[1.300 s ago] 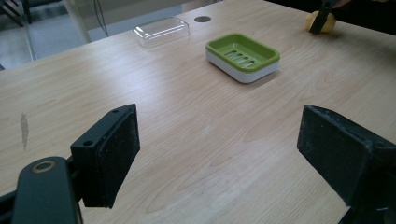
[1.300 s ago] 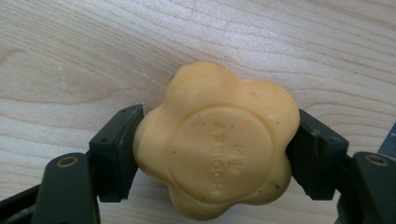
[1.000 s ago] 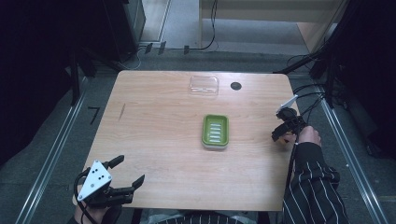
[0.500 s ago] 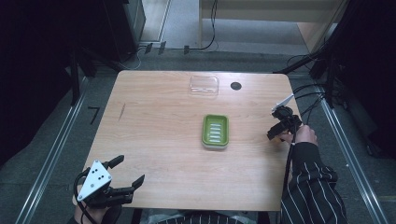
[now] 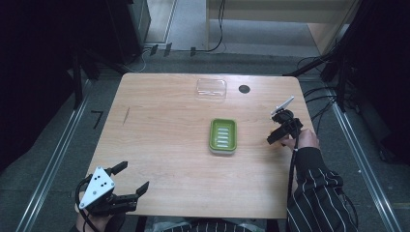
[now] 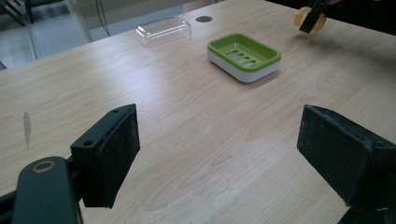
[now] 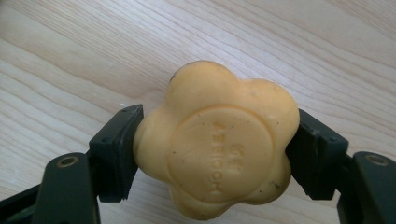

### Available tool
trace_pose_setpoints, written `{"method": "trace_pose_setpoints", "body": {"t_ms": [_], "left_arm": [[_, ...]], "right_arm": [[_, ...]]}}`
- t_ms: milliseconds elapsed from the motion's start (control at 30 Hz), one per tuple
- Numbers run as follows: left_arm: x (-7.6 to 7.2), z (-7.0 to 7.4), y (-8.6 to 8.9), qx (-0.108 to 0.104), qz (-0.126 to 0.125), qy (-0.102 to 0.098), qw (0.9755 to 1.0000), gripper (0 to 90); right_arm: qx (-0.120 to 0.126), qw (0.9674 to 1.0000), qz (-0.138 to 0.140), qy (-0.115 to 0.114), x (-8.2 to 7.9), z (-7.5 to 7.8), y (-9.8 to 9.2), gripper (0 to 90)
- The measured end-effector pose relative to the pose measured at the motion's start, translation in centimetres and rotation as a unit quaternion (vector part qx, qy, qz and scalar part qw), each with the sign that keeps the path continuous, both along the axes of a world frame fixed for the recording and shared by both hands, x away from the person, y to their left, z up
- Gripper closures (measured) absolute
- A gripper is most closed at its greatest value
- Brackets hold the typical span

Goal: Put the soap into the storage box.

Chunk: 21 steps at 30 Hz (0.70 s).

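**Soap held at right edge; dish lies toward 9 o'clock of it**

Near edge, high view: left gripper (image 5: pixel 126 182) sits at the table's (image 5: pixel 169 145) 7 o'clock corner, jaws spread wide, nothing between them. It is far from the work.

Mid-table: green soap dish (image 5: pixel 223 135), empty, slotted tray up, long axis running 12 to 6 o'clock.

Right side: right gripper (image 5: pixel 273 138) is clamped on a yellow flower-shaped soap (image 7: pixel 217 140), pads pressing its two opposite lobes; it seems held just above the wood. From the gripper the dish lies at about 9 o'clock, near but apart. Right hand is clearly the nearer one.

Far edge: clear lid (image 5: pixel 211 88) at 12 o'clock, beside a black grommet (image 5: pixel 244 89)

Judgement: next move is a short carry toward 9 o'clock, then lower into the tray
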State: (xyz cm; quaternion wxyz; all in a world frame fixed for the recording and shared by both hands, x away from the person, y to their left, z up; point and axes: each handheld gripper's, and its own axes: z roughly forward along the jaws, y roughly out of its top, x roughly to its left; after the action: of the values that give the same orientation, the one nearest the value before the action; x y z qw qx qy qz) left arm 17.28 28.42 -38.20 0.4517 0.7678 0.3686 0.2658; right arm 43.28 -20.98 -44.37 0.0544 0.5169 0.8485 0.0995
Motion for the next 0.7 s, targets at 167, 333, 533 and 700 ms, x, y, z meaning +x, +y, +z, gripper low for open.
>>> {"method": "trace_pose_setpoints", "body": {"t_ms": [167, 333, 533, 700], "left_arm": [[-0.1, 0.0, 0.0, 0.001, 0.001, 0.001, 1.0, 13.6], [-0.2, 0.0, 0.1, 0.001, 0.004, 0.001, 1.0, 13.6], [-0.3, 0.0, 0.2, 0.001, 0.006, 0.0, 1.0, 13.6], [-0.4, 0.0, 0.3, 0.0, 0.009, -0.001, 1.0, 13.5]], "right_arm": [[0.004, 0.9999, 0.011, 0.0, -0.1, 0.1, 0.7, 27.9], [0.01, 0.9997, 0.024, -0.006, -0.2, 0.4, 1.7, 28.0], [0.013, 0.999, 0.042, -0.011, -0.3, 0.6, 2.7, 27.9], [0.016, 0.9986, 0.048, -0.017, -0.4, 0.8, 3.3, 28.0]]}}
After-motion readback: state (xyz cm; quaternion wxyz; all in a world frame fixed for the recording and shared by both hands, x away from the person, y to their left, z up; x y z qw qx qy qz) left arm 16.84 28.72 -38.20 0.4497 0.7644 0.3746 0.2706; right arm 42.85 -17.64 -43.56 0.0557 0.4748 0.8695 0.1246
